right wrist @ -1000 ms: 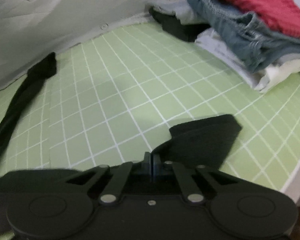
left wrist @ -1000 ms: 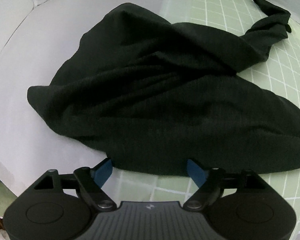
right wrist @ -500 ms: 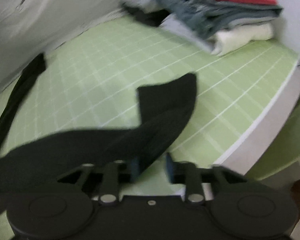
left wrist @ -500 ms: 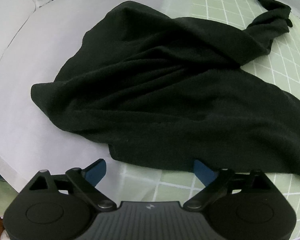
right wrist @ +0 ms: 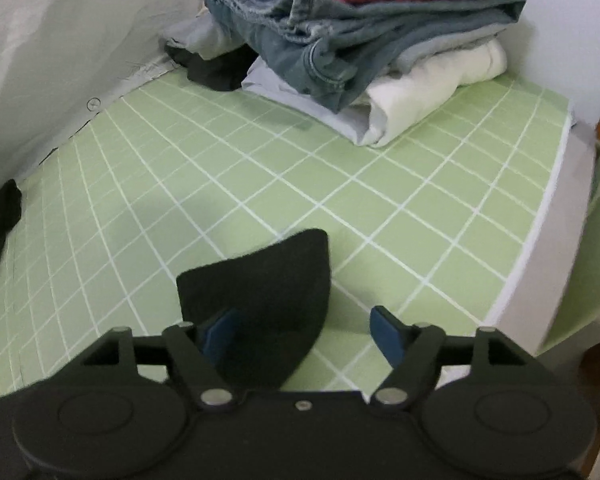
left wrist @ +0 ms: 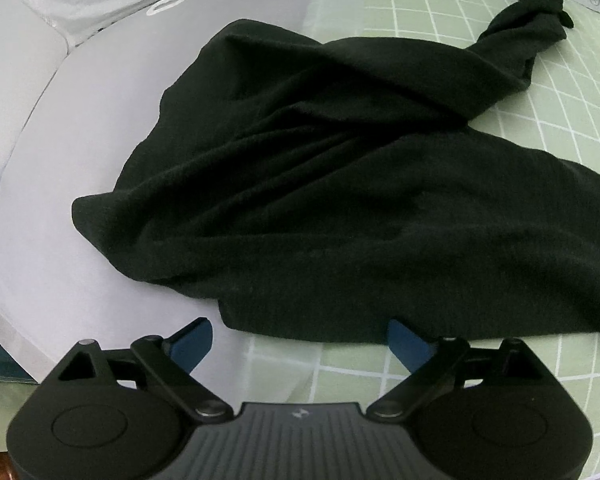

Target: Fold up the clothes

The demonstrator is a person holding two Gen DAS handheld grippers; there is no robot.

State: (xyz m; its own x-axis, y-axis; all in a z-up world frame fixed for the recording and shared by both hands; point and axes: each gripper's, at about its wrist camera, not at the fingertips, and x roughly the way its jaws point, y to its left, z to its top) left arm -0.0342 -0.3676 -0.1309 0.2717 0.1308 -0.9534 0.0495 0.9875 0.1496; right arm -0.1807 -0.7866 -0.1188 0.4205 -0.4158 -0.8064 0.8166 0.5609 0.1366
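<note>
Opening right claw (right wrist: 304, 330), black garment (left wrist: 340, 184) unclamped, no legible writing

garment (left wrist: 340, 184): spread across mat's (right wrist: 260, 184) left part, sleeve toward far edge | clothes stack (right wrist: 360, 40): mat's far right corner | garment corner: near edge

I see a matt black knit garment (left wrist: 340, 184) lying on a smooth green grid mat (right wrist: 260, 184). My grippers (left wrist: 300, 340) (right wrist: 304, 332) show matt black plastic bodies and blue pads. The stack (right wrist: 360, 40) holds red knit, denim and white cloth.
</note>
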